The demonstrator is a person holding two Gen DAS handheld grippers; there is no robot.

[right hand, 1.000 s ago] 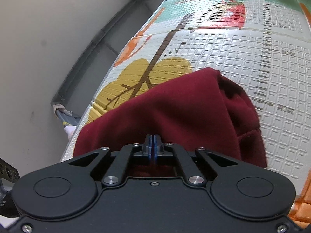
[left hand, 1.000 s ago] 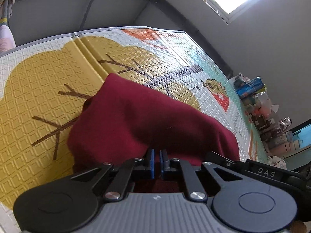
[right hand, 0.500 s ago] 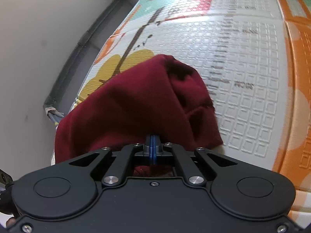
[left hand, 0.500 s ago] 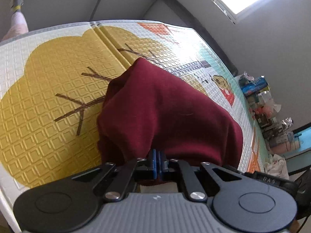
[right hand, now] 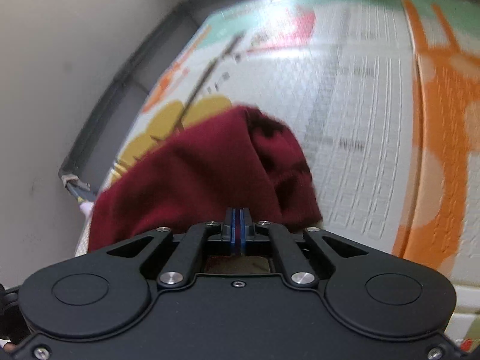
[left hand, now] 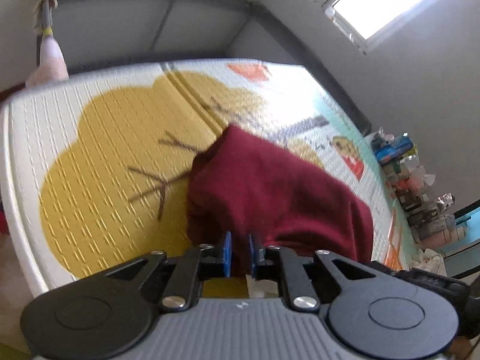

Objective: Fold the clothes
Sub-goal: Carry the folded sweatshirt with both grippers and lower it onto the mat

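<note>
While wide stretches of the patterned play mat point(left hand: 120, 156) lie bare toward its wall-side edges, the left gripper point(left hand: 239, 250), jaws just eased slightly apart, and the tightly closed right gripper point(right hand: 238, 234) both pinch the maroon garment point(left hand: 270, 192) draping ahead onto the mat.

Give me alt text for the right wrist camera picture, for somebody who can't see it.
The right claw is shut on a fold of a dark red garment, which hangs bunched in front of it. Below and beyond lies a padded play mat printed with yellow, orange and green shapes, blurred by motion. A plain wall fills the left side.
</note>
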